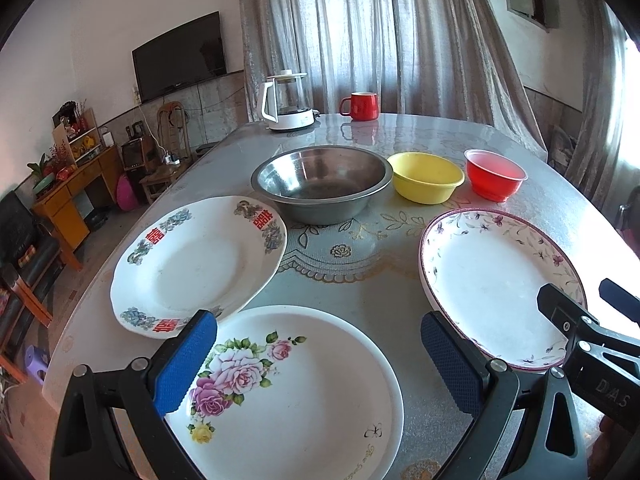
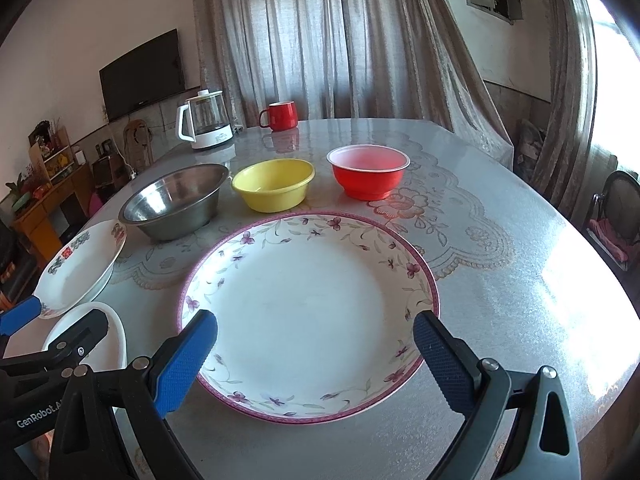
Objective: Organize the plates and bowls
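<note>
- Left wrist view: left gripper (image 1: 318, 354) gapes wide, empty, over glossy round rose plate (image 1: 304, 396).
- Right gripper (image 2: 316, 354) likewise spread, empty, above purple-rimmed plate (image 2: 308, 312).
- Steel bowl (image 1: 322, 184) gleams.

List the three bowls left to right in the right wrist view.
Stainless steel bowl → yellow plastic bowl → red plastic bowl. They stand in a row behind the purple-rimmed floral plate.
</note>
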